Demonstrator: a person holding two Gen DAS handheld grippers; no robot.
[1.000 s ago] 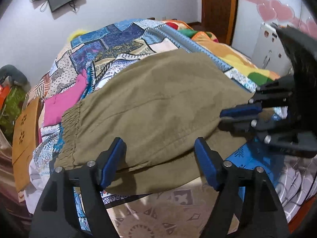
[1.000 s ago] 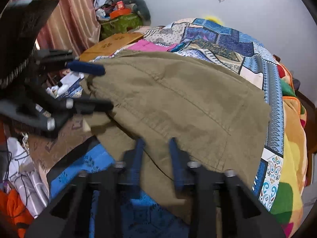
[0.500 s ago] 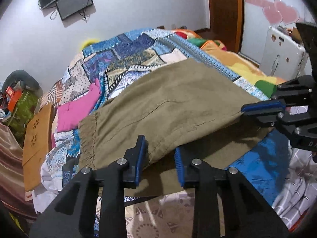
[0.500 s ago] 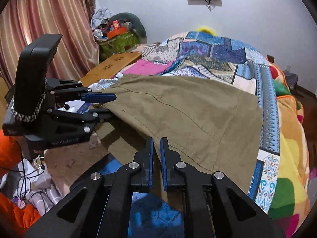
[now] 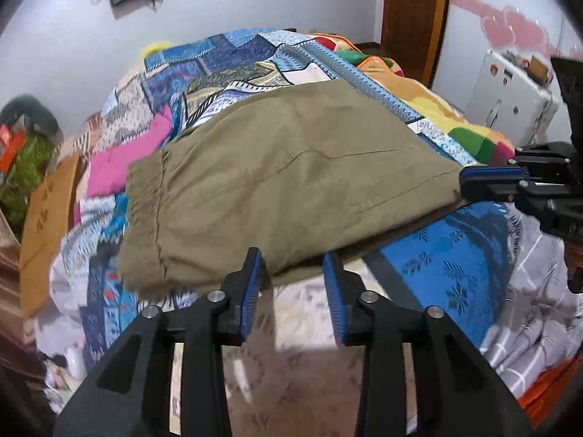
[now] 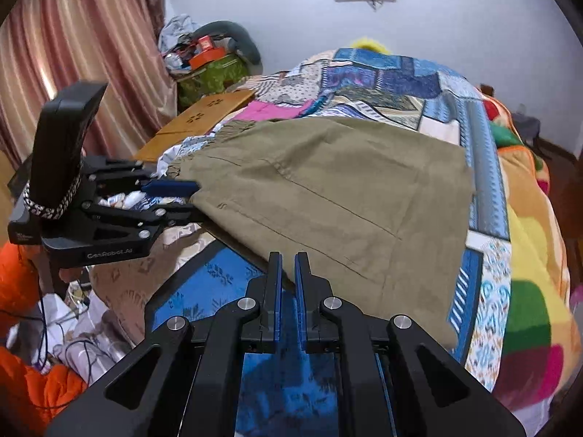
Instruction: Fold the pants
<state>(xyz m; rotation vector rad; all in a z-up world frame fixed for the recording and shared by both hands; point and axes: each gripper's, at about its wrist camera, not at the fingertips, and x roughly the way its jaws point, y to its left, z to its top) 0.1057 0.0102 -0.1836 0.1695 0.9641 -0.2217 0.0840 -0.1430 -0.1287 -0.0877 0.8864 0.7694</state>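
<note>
Though folded — pants (image 5: pixel 291 182) beyond left claw (image 5: pixel 293 273)

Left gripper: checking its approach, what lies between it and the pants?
Nothing. In the left wrist view the left gripper sits right at the pants near edge.

Pants (image 5: pixel 291 182) on bed (image 5: pixel 233 54), tools at edge
</note>
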